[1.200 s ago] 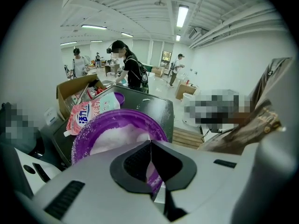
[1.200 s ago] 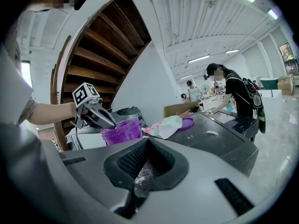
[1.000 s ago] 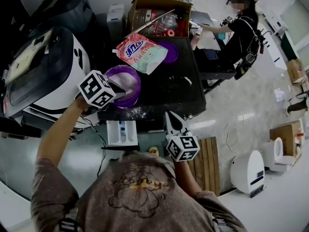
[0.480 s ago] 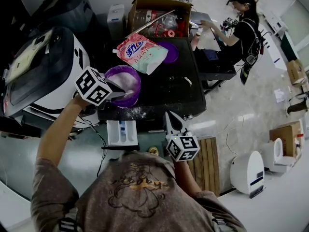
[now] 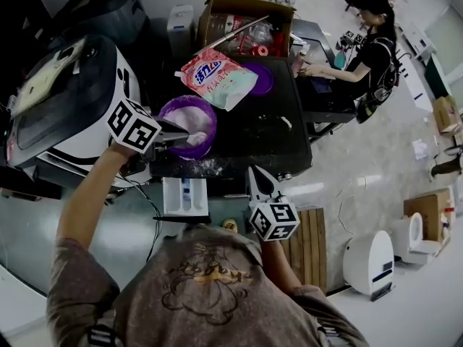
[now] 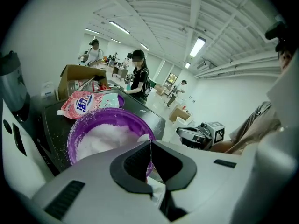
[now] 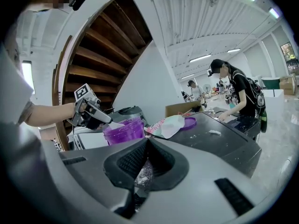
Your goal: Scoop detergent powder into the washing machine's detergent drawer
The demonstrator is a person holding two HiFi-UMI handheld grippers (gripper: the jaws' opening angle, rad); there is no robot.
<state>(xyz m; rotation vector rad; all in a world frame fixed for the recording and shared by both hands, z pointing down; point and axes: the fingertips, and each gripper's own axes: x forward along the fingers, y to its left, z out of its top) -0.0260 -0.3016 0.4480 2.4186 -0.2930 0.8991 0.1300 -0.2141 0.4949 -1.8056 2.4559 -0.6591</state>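
A purple bowl (image 5: 189, 125) of white detergent powder (image 6: 108, 138) stands on the black machine top (image 5: 253, 132). My left gripper (image 5: 181, 136) is shut on a white scoop (image 5: 196, 137), whose end dips into the bowl from the bowl's left rim. The right gripper view shows that scoop (image 7: 116, 123) reaching over the bowl's rim (image 7: 124, 130). Below the top's front edge, the white detergent drawer (image 5: 184, 196) stands pulled out. My right gripper (image 5: 255, 173) hangs shut and empty at the front edge, right of the drawer. In their own views the left gripper (image 6: 150, 146) and right gripper (image 7: 147, 141) both show closed jaws.
A pink detergent bag (image 5: 217, 78) lies behind the bowl, partly over a purple lid (image 5: 262, 78). A cardboard box (image 5: 246, 24) sits at the back. Spilled powder (image 5: 206, 166) dusts the front edge. A white appliance (image 5: 65, 100) stands left. A person (image 5: 362, 42) works at the far right.
My left gripper with the scoop has shifted slightly left and back at the bowl. The right gripper has stayed where it was.
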